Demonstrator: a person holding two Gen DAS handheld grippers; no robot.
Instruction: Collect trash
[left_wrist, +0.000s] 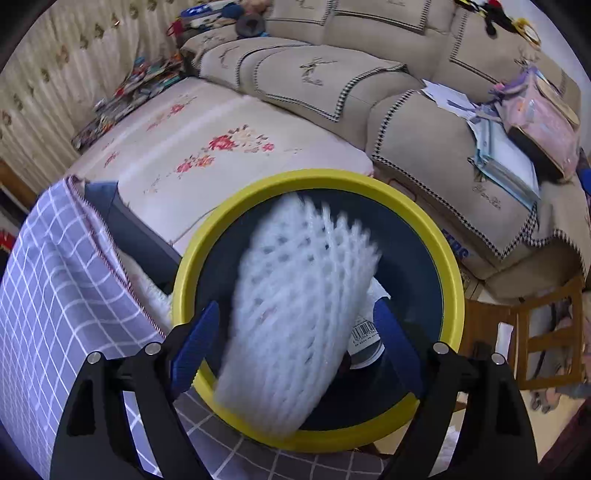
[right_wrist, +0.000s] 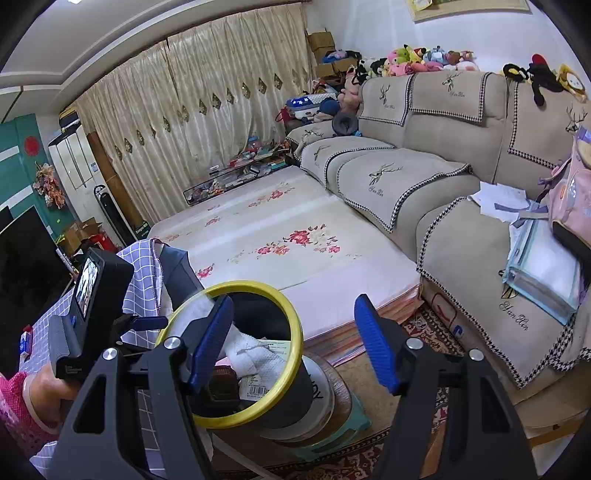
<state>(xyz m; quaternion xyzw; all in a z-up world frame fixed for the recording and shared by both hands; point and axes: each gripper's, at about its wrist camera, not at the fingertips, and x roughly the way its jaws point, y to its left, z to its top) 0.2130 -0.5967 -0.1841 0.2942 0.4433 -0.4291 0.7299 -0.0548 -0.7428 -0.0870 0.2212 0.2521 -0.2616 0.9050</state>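
Observation:
A dark bin with a yellow rim (left_wrist: 317, 177) fills the middle of the left wrist view. Straight above it, my left gripper (left_wrist: 295, 306) has its blue pads (left_wrist: 192, 347) spread wide. A white foam fruit net (left_wrist: 295, 302) hangs blurred between them over the bin mouth, with a gap at the right pad. Under the net lies a barcode label (left_wrist: 364, 332). In the right wrist view the bin (right_wrist: 298, 343) holds crumpled white tissue (right_wrist: 251, 354) and a barcoded packet (right_wrist: 256, 389). My right gripper (right_wrist: 292, 301) is open and empty, just short of the bin.
A purple checked cloth (left_wrist: 55, 277) covers the table left of the bin. The bin stands on a round tin on a green stool (right_wrist: 343, 432). Behind are a floral mat (right_wrist: 288, 236), a beige sofa (right_wrist: 461, 229) with papers and a pink backpack (right_wrist: 572, 206), and a wooden stool (left_wrist: 543, 332).

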